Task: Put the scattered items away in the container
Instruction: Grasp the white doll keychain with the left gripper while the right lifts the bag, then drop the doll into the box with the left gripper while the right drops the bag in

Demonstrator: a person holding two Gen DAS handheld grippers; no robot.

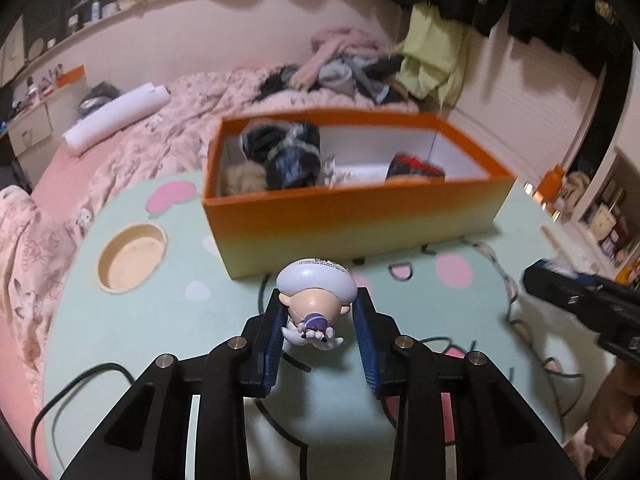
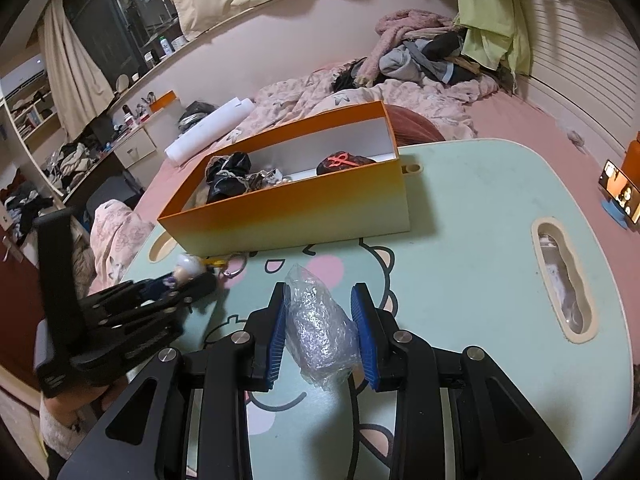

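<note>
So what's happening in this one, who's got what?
A person is tidying small items off a mint-green lap table into an orange box that already holds dark cloth bundles. The left tool is clamped on a small figurine, its white base toward the box. The right tool grips a crumpled clear plastic bag. Both items are in front of the box, neither over it yet. A key ring lies on the table by the box.

Each hand-held gripper (image 1: 318,312) (image 2: 320,312) has black angular link arms with round silver screws and blue ribbed pads (image 1: 370,344). A fluffy white sleeve (image 2: 60,428) shows.
</note>
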